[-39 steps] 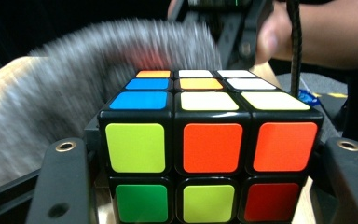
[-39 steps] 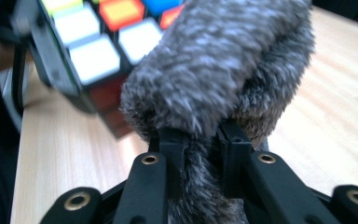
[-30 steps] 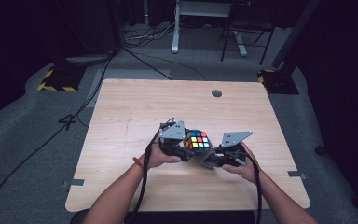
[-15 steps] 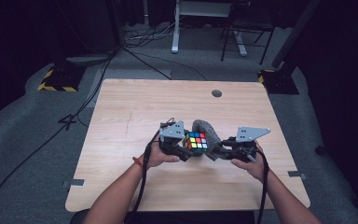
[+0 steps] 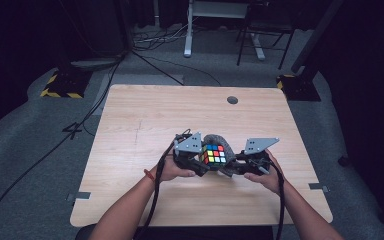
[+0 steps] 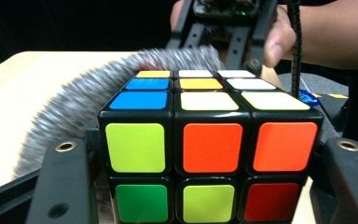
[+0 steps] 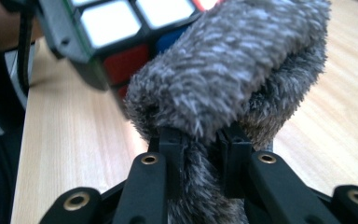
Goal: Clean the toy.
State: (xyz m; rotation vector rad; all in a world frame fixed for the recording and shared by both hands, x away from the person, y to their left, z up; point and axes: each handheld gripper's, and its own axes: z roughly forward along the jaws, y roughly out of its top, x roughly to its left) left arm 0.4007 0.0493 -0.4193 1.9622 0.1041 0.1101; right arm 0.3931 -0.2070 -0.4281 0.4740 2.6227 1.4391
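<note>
A scrambled Rubik's cube (image 5: 214, 154) is held just above the wooden table, near its front middle. My left gripper (image 5: 204, 163) is shut on the cube (image 6: 209, 149), one jaw on each side of it. A grey fuzzy cloth (image 5: 218, 141) curves around the cube's far side and touches it. My right gripper (image 5: 231, 169) is shut on one end of the cloth (image 7: 233, 74), just right of the cube (image 7: 107, 28). In the left gripper view the cloth (image 6: 88, 102) runs behind the cube, with the right gripper (image 6: 223, 28) and its hand beyond.
The wooden table (image 5: 145, 125) has a round cable hole (image 5: 232, 100) near its far edge. Cables (image 5: 80, 130) trail over the grey floor at the left. A desk frame (image 5: 187, 30) and chair legs (image 5: 260, 45) stand beyond the table.
The grey cloth has swung up from the cube's right side and now arcs around its far side. The right gripper shifted slightly. The cube and left gripper have stayed put.
</note>
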